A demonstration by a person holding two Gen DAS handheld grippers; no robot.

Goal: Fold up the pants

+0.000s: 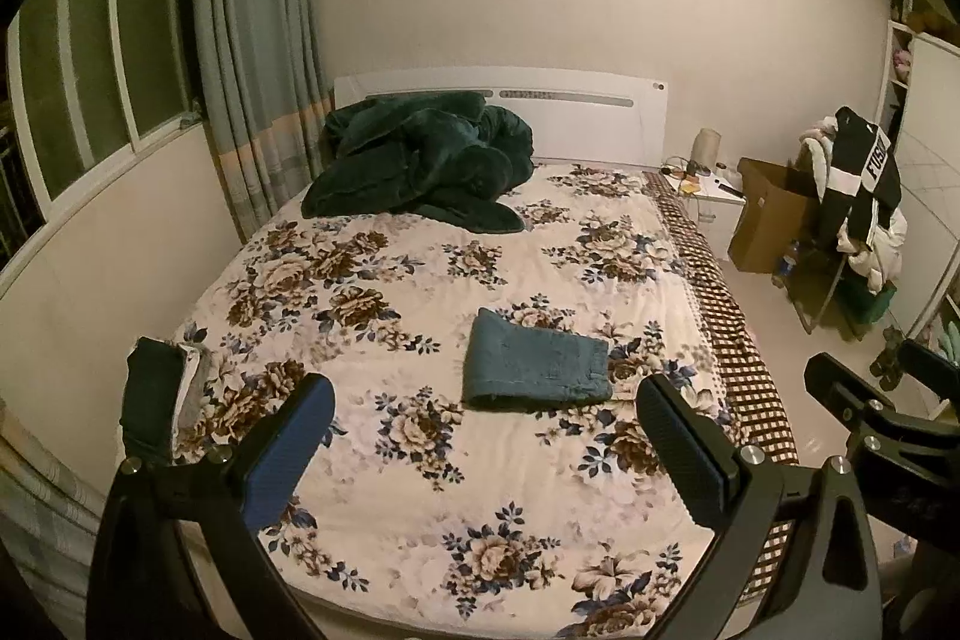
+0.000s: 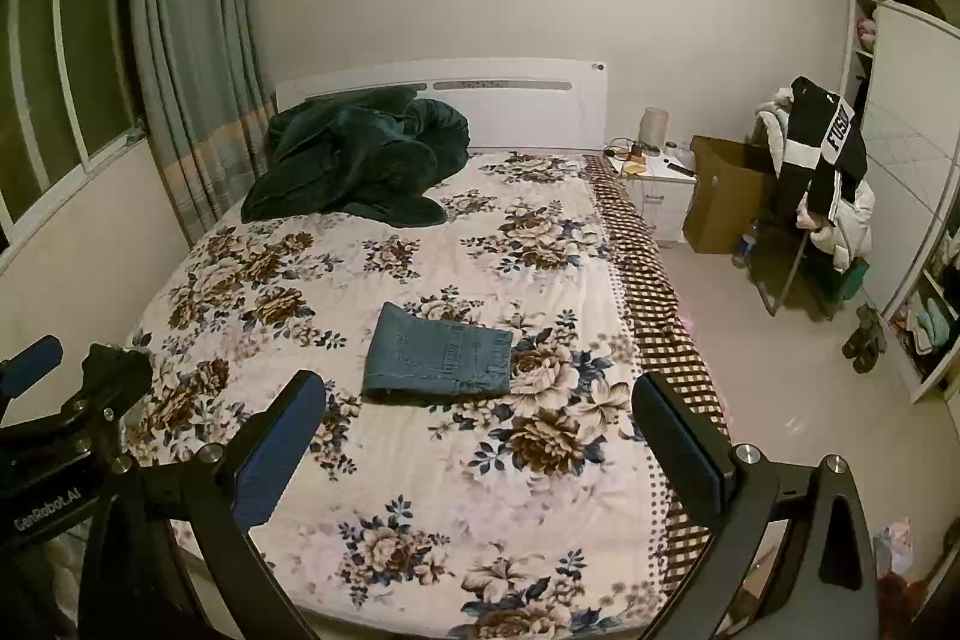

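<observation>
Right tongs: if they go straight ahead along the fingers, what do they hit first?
Probably the folded blue denim pants on the floral bedspread. The right tongs are open and empty, held above the bed, pointing slightly down toward it. Depth is unclear; a steeper line would meet bedspread first.

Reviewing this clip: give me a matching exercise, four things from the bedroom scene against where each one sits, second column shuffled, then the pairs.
Things:
1. folded jeans
2. dark green blanket
3. cardboard box
4. black jacket

Places:
A. heaped by the headboard
B. draped over the chair pile
C. flat on the middle of the floral bedspread
D. on the floor beside the nightstand

Pairs: 1-C, 2-A, 3-D, 4-B
</observation>
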